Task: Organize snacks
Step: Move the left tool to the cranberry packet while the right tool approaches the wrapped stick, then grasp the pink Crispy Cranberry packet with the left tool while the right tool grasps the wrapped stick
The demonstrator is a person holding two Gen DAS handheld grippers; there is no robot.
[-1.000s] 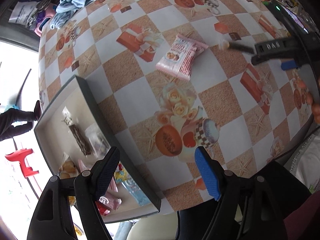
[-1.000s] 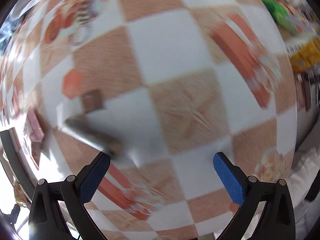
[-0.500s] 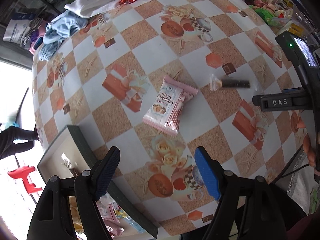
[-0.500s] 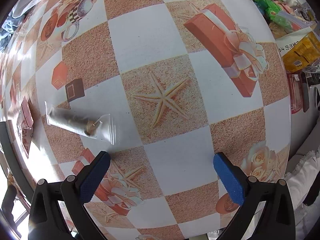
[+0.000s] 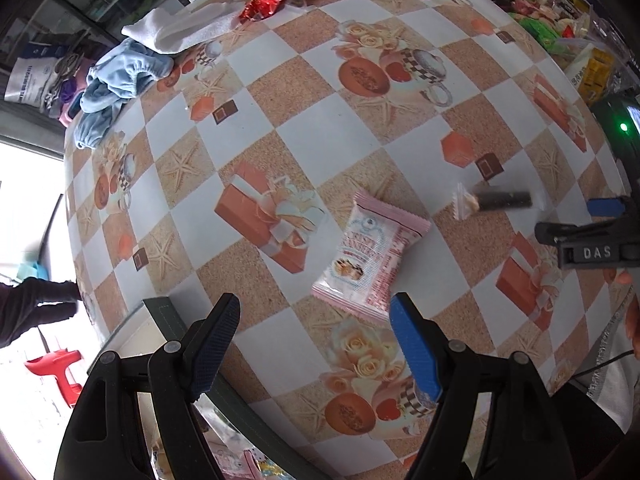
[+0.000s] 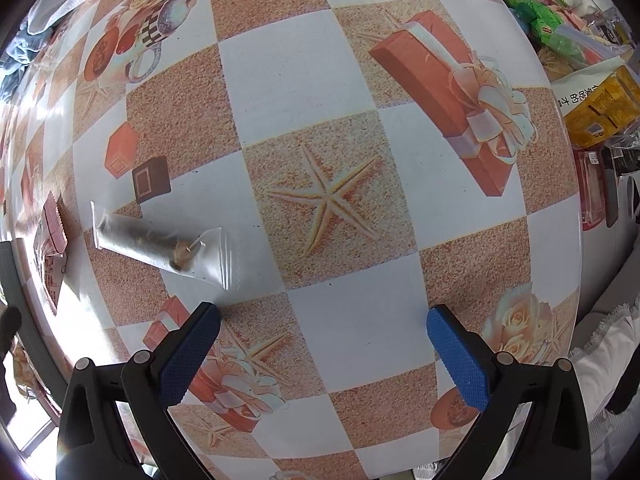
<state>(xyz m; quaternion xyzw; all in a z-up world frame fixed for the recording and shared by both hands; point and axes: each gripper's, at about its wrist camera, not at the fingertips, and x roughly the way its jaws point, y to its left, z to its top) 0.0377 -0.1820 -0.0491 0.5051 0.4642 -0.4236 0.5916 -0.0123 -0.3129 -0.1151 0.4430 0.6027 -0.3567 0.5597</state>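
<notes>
Above the checkered table (image 5: pixel 328 128), both grippers, left (image 5: pixel 316 344) and right (image 6: pixel 324 344), point downward, jaws wide, empty.

hand-held gripper (image 5: pixel 314 342): black frame | blue ribbed pads | silver screws, seemingly

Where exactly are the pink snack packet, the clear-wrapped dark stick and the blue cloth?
pink snack packet (image 5: pixel 372 258): left wrist view, middle of its printed front.
clear-wrapped dark stick (image 6: pixel 160 242): right wrist view, middle of the wrapper.
blue cloth (image 5: pixel 116 84): left wrist view, centre of the crumpled heap.
</notes>
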